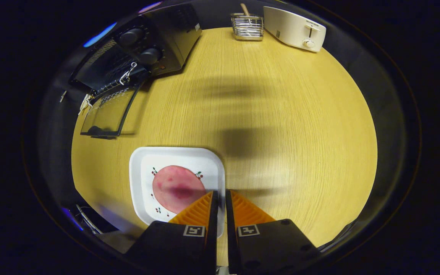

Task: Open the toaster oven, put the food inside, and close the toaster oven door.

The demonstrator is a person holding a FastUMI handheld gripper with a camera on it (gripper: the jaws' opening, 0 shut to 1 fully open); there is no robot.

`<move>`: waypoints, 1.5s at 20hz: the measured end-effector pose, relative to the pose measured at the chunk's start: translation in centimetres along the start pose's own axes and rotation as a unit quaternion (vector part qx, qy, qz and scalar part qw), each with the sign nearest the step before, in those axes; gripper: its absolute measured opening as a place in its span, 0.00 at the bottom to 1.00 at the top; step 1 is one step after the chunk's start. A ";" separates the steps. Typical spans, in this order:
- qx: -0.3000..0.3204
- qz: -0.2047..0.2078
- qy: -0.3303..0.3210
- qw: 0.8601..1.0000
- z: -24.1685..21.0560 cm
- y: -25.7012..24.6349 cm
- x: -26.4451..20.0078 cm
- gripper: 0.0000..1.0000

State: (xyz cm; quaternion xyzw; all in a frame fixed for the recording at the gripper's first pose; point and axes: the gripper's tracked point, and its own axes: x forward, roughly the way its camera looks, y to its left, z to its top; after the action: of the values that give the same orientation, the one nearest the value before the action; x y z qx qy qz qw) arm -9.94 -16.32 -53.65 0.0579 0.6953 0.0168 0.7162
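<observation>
Gripper [220, 194] fingers are seen drawn almost together with a narrow slit between them, nothing held. Just ahead and left of the fingertips, a round pink slice of food [176, 187] is seen lying on a white square plate [138, 172]. Well beyond, to the left, a black toaster oven [143, 53] is found on the pale wooden table [281, 114], its glass door [107, 112] lowered open.

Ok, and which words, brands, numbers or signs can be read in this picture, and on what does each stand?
Toaster: one short brand word near its lever, too small to read surely.
Toaster oven: marks around the knobs, blurred, unreadable.
Gripper, fingers nearly shut above the plate rim: two square coded markers, no letters.
Plate: cherry drawings, no text.
</observation>
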 end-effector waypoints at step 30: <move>0.514 0.253 -0.119 0.811 1.4 19.6 -6.1 0.05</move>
State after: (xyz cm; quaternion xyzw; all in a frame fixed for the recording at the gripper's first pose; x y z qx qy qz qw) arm -7.61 2.36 -45.44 0.5932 0.4726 -0.1689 0.6295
